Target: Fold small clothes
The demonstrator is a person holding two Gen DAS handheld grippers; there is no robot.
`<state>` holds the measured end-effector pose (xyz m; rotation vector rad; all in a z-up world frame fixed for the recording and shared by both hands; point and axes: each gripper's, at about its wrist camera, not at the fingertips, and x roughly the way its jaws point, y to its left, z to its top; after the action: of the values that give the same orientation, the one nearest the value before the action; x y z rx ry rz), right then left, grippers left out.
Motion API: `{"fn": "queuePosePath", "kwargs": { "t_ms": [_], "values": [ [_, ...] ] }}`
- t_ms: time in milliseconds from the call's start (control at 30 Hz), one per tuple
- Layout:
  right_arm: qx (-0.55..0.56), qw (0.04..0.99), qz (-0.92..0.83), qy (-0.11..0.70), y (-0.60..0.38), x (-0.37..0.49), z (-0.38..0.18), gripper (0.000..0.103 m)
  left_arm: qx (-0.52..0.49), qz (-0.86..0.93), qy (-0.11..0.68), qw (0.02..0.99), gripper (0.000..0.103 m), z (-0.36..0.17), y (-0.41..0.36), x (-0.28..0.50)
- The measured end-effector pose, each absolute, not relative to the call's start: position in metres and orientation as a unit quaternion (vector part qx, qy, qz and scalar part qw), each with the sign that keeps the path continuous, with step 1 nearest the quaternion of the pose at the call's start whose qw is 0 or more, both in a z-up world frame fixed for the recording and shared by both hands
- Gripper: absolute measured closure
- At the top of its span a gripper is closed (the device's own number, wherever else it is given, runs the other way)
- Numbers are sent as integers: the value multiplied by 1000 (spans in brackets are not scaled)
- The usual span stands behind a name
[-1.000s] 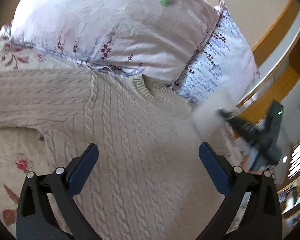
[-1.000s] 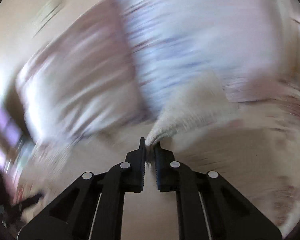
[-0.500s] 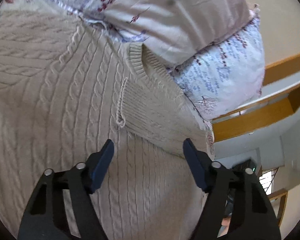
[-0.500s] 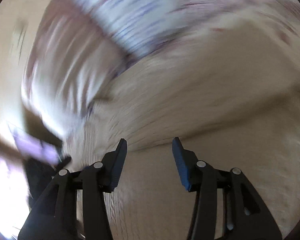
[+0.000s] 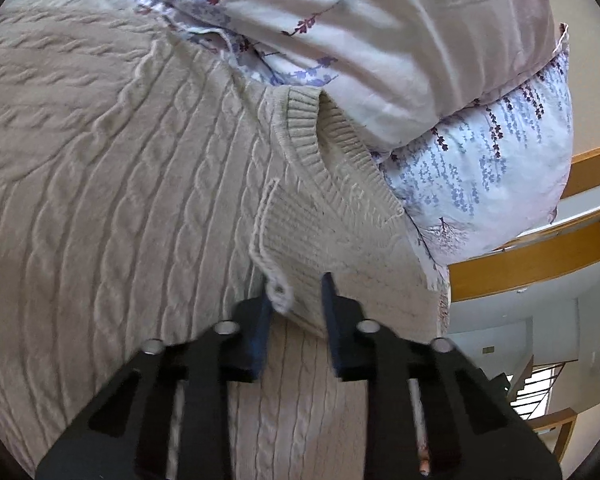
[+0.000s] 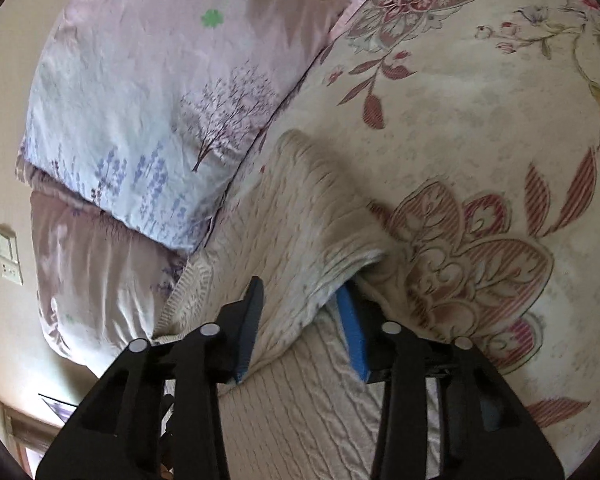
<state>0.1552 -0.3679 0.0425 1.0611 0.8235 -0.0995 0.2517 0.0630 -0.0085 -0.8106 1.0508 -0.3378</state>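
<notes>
Left gripper (image 5: 296,300) pinching the folded-in sleeve cuff (image 5: 300,248) of the cable-knit sweater (image 5: 100,184); right gripper (image 6: 300,320) half-shut, closing around the opposite fold beside the pillow (image 6: 140,100).

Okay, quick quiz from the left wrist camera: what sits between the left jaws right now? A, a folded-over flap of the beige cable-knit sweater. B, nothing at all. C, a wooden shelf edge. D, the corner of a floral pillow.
A: the left gripper has its blue pads against the folded-over flap of the beige cable-knit sweater, while the floral pillow lies beyond it.
</notes>
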Motion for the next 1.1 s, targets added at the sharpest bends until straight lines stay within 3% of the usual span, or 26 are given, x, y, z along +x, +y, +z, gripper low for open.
{"fn": "queuePosePath", "kwargs": {
  "t_ms": [233,267,333,400,667,767,833,900,1100],
  "values": [
    [476,792,-55,379,-370,155,46,68,-325,-158,443,820,96,24,70,259],
    [474,792,-56,380,-370,156,45,71,-315,-152,441,827,96,27,73,260],
    [466,794,-62,386,-366,157,42,91,-303,-136,445,831,96,25,80,262],
    [443,807,-71,383,-359,155,44,95,-294,-122,454,833,96,17,86,263],
    [330,839,-132,412,-332,158,53,95,-269,-101,475,832,90,0,87,258],
    [316,842,-136,416,-327,152,60,80,-275,-110,463,835,72,12,99,243],
    [318,845,-121,412,-324,144,64,53,-287,-123,447,838,55,22,115,226],
    [317,850,-105,406,-318,137,67,42,-298,-134,432,840,52,28,134,207],
    [281,881,-13,380,-287,128,70,42,-343,-69,393,851,53,32,219,142]
  ]
}}
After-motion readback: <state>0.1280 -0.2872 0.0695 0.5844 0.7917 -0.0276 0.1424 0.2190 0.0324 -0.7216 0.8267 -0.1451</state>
